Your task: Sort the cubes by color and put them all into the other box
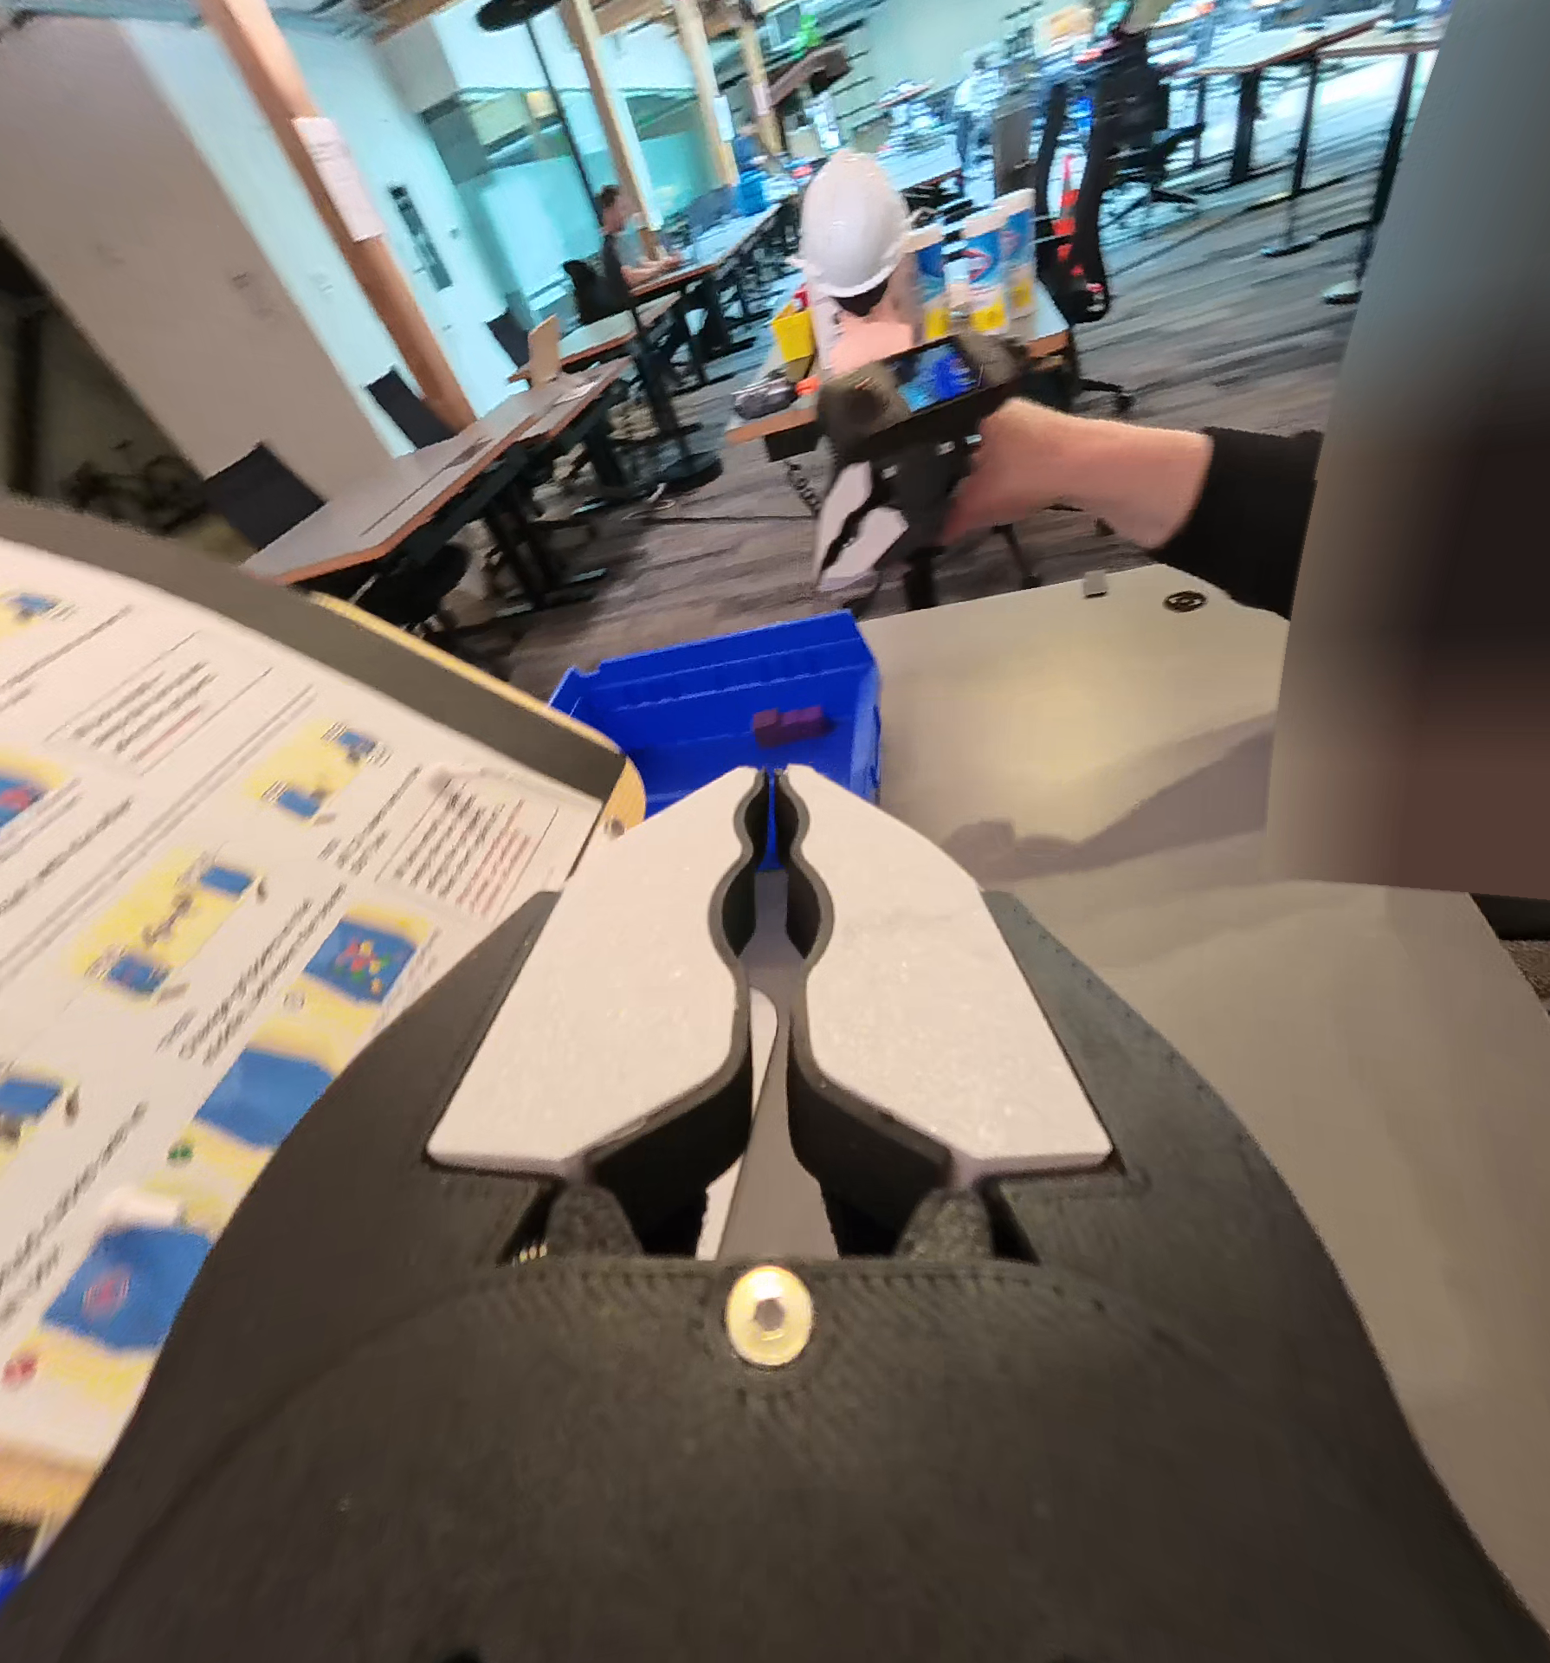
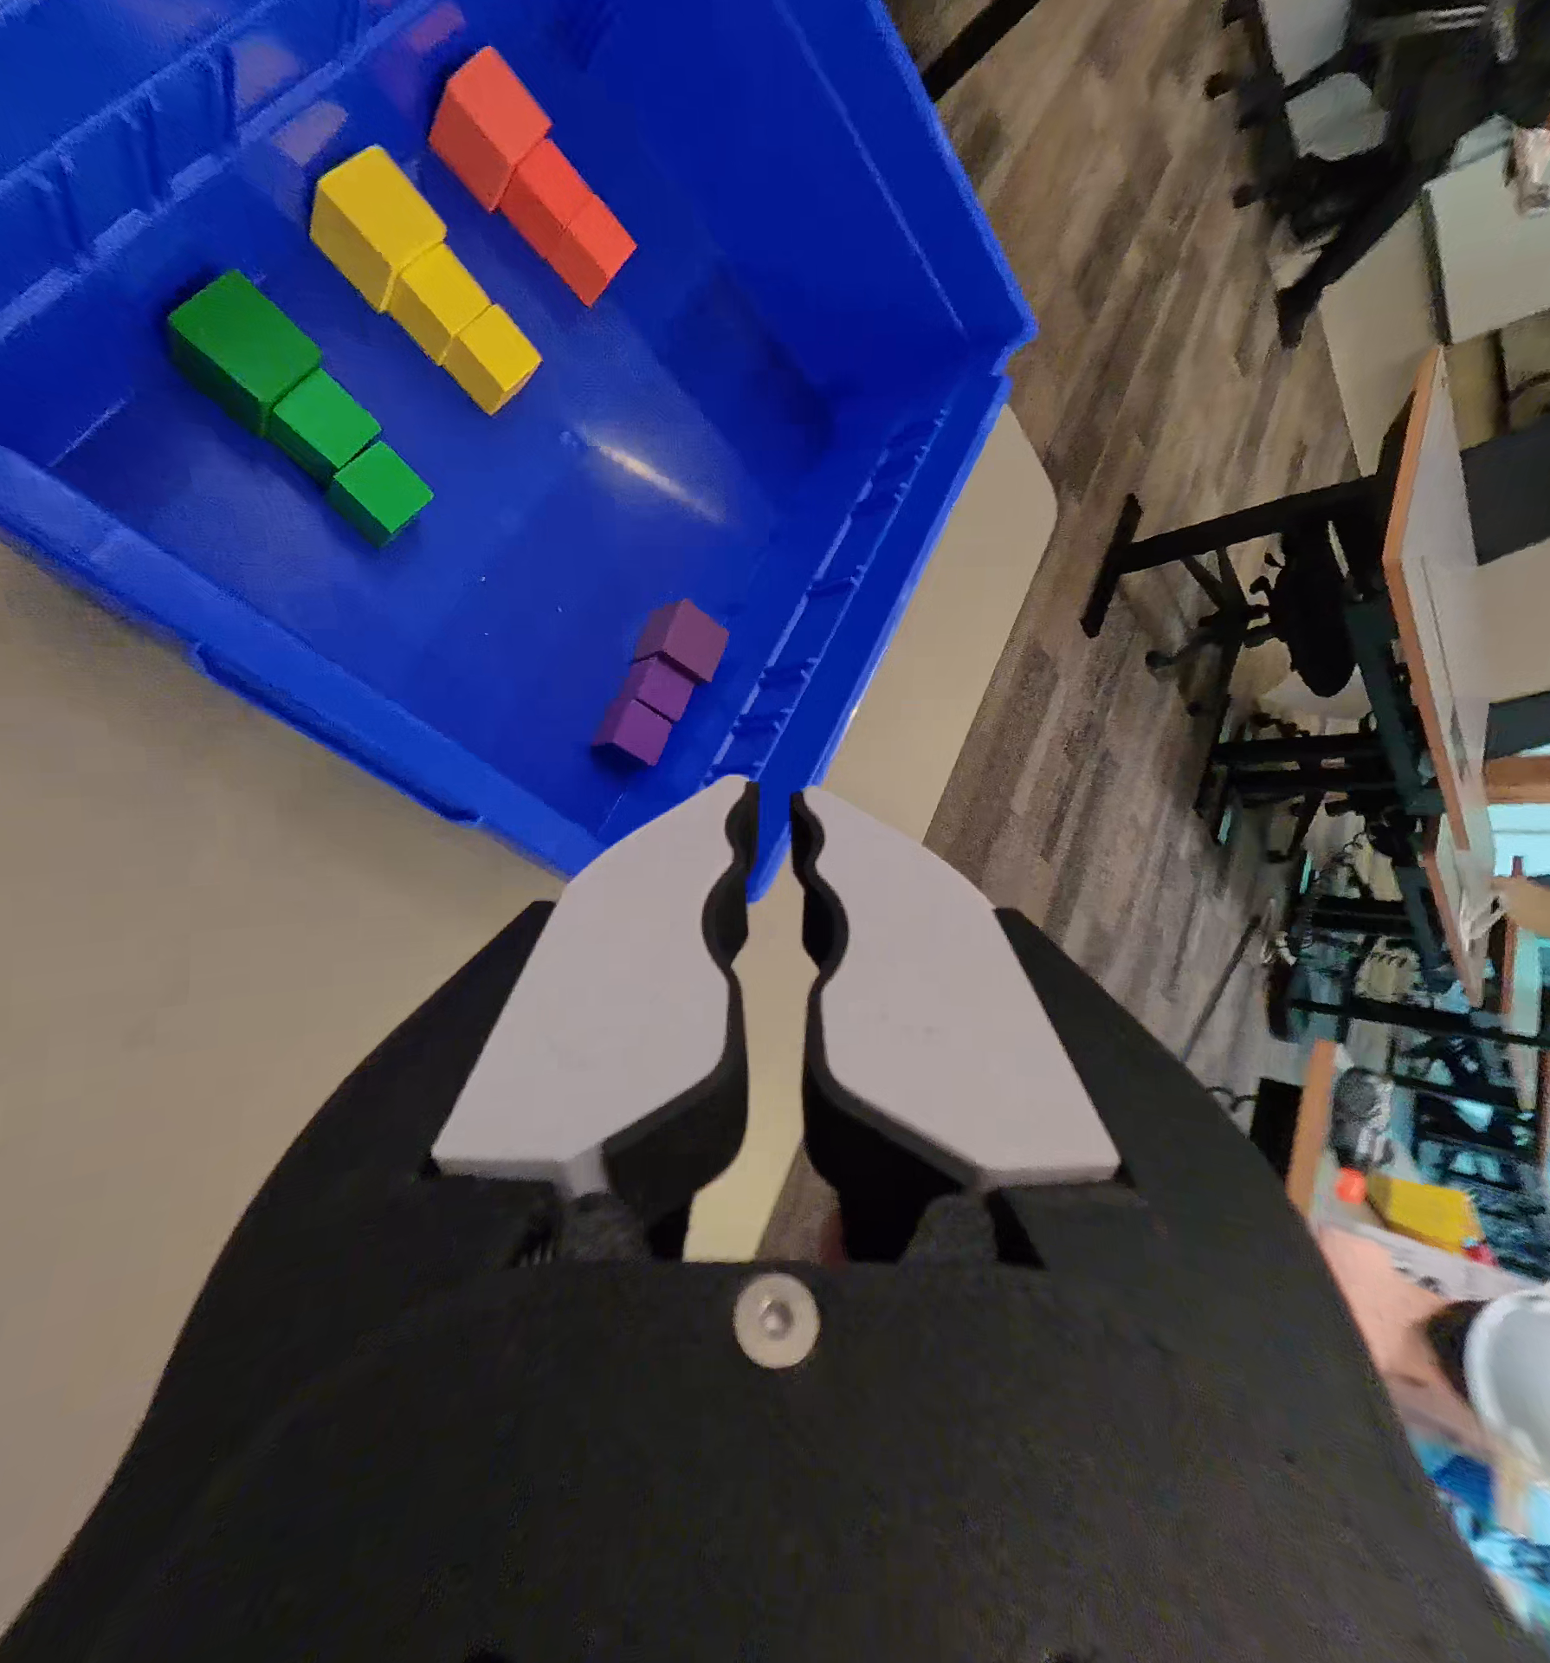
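Observation:
A blue box (image 2: 304, 666) stands on the pale table near its edge. Inside it lie sorted rows of cubes: three green (image 2: 304, 405), three yellow (image 2: 420, 270), three orange-red (image 2: 537, 171) and three purple (image 2: 663, 684) by the near right wall. My right gripper (image 2: 776, 796) hovers over the box's near corner, empty, with its jaws closed to a narrow slit. My left gripper (image 1: 773, 778) is shut and empty, pointing at the blue box (image 1: 726, 666), where purple cubes (image 1: 789, 724) show. The right gripper (image 1: 852, 540), held by a hand, also shows above the box.
A printed picture sheet on a board (image 1: 214, 855) lies at the left. The pale table (image 1: 1068, 720) extends to the right of the box; its edge (image 2: 978, 630) drops to a wood-look floor. Desks, chairs and a white hard hat (image 1: 852, 234) stand beyond. Spacing between my two grippers at the tips: around 45 centimeters.

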